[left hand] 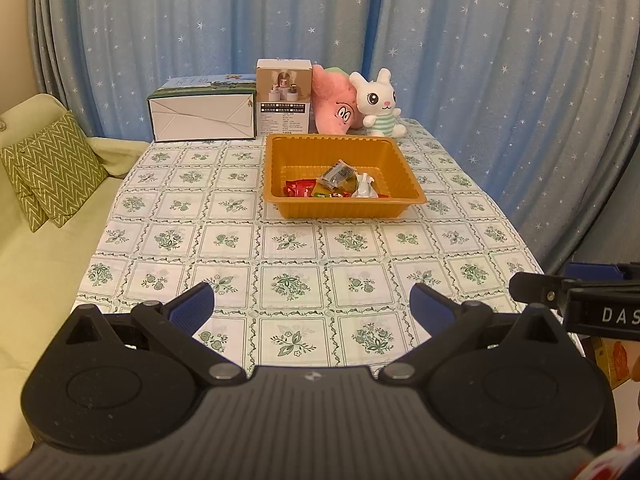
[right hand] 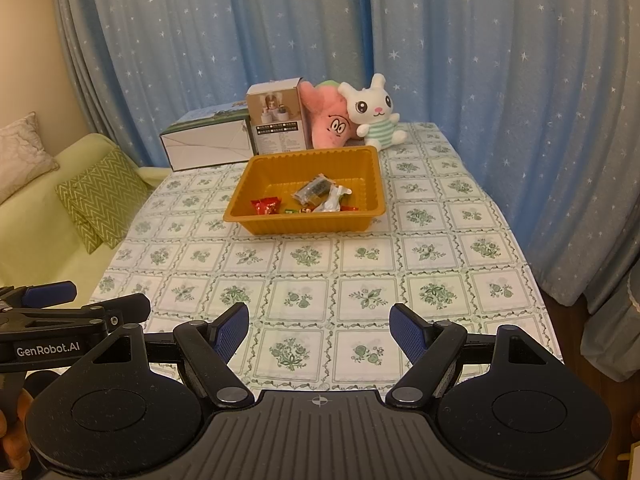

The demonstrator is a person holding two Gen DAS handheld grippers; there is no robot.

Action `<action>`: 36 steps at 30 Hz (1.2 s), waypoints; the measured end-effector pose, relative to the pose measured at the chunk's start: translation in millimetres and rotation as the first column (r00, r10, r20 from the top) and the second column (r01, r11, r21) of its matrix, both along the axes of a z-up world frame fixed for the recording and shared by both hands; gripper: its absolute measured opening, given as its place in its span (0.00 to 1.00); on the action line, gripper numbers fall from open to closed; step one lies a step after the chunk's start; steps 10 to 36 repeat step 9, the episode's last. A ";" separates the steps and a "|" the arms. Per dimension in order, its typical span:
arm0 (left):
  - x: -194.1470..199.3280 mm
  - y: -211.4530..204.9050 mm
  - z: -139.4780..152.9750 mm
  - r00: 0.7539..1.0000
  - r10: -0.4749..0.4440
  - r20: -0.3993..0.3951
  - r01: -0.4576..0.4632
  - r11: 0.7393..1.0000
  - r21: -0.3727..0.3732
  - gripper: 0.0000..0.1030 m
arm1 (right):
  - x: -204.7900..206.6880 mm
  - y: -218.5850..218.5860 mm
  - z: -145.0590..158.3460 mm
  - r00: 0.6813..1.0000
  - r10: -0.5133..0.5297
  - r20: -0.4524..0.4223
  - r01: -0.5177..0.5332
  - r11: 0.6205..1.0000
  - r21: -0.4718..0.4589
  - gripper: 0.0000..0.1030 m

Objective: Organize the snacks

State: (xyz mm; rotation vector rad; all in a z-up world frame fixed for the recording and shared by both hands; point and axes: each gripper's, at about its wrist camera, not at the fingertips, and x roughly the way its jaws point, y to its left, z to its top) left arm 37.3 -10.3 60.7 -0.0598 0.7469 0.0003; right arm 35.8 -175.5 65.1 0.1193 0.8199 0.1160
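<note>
- The snacks (left hand: 334, 184) lie together inside an orange plastic tray (left hand: 280, 168), gathered toward its near wall: a red wrapper (right hand: 265, 205) at the left, a dark clear-wrapped packet (right hand: 314, 189) in the middle, a white crinkled wrapper (right hand: 334, 200) just right of it, and small colourful pieces along the front edge.
- The tray stands on the far half of a table covered with a white cloth printed in green floral squares (left hand: 288, 284).
- Just behind the tray, along the table's far edge, stand a low white-and-green box (left hand: 202, 116), an upright beige carton (left hand: 284, 98), a pink plush toy (left hand: 334, 106) and a white plush rabbit (left hand: 380, 98) in a striped top.
- A blue curtain with small white stars (left hand: 480, 60) hangs behind the table.
- A pale green sofa (left hand: 36, 264) with zigzag-patterned cushions (left hand: 52, 168) sits at the left of the table.
- The left gripper (left hand: 312, 304) hangs over the near edge of the table, its blue-padded fingers (left hand: 192, 306) spread wide with nothing between them, well apart from the tray.
- The right gripper (right hand: 319, 330) hangs beside it over the same near edge, its fingers (right hand: 408, 332) likewise spread apart and empty.
</note>
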 end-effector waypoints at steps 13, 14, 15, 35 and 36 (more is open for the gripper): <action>-1.4 -0.3 -0.8 1.000 -0.005 0.012 0.005 1.000 -0.004 1.00 | -2.2 -1.0 -3.2 1.000 -0.003 -0.004 0.003 1.000 0.003 0.75; -1.4 -0.3 -0.8 1.000 -0.005 0.012 0.005 1.000 -0.004 1.00 | -2.2 -1.0 -3.2 1.000 -0.003 -0.004 0.003 1.000 0.003 0.75; -1.4 -0.3 -0.8 1.000 -0.005 0.012 0.005 1.000 -0.004 1.00 | -2.2 -1.0 -3.2 1.000 -0.003 -0.004 0.003 1.000 0.003 0.75; -1.4 -0.3 -0.8 1.000 -0.005 0.012 0.005 1.000 -0.004 1.00 | -2.2 -1.0 -3.2 1.000 -0.003 -0.004 0.003 1.000 0.003 0.75; -1.4 -0.3 -0.8 1.000 -0.005 0.012 0.005 1.000 -0.004 1.00 | -2.2 -1.0 -3.2 1.000 -0.003 -0.004 0.003 1.000 0.003 0.75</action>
